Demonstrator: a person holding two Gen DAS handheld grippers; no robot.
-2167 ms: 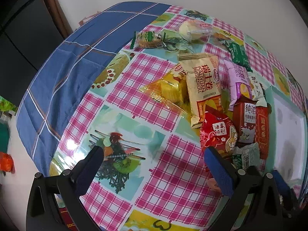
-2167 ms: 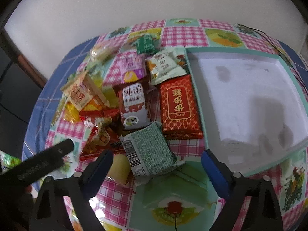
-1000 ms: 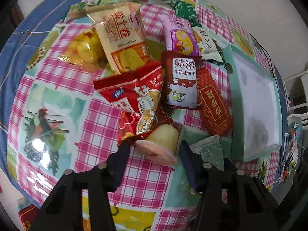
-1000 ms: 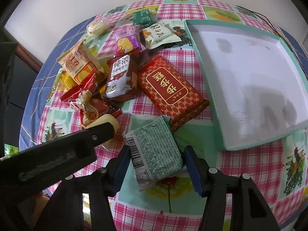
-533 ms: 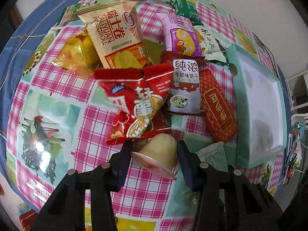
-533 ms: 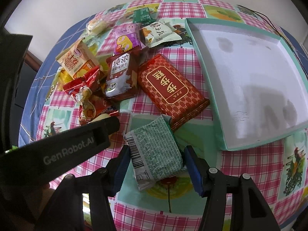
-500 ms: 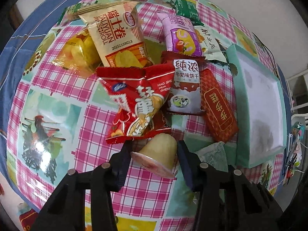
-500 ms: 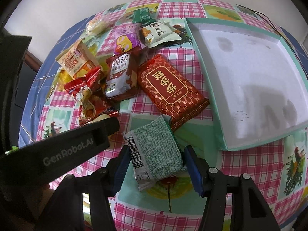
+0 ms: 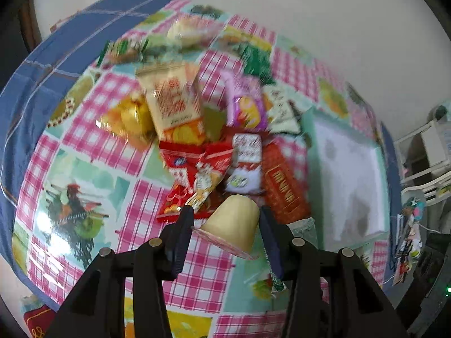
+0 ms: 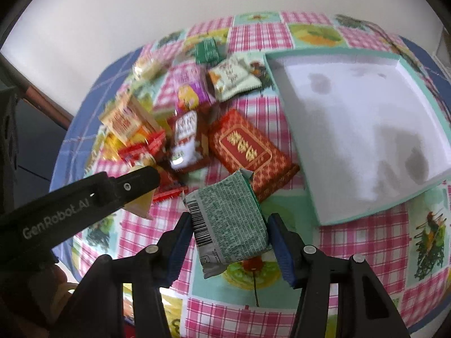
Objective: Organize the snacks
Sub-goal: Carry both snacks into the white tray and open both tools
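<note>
Pale jelly cup (image 9: 234, 226), lower centre of frame, sitting clamped in the left gripper (image 9: 225, 225). Green foil packet (image 10: 228, 222), lower centre, being gripped by the right gripper (image 10: 229, 239). Teal tray (image 10: 293, 129) lying upper right on the checked tablecloth (image 10: 366, 239).

Glossy tablecloth (image 9: 84, 152) (probably plastic-coated); crinkly foil green packet (image 10: 229, 222); matt tray (image 10: 366, 129).

Both views are brightly, evenly lit. Motion blur smears the snack pile (image 9: 203, 140) beside the tray (image 10: 422, 194); glare is seen left of it, and fisheye bending darkens the corners.
</note>
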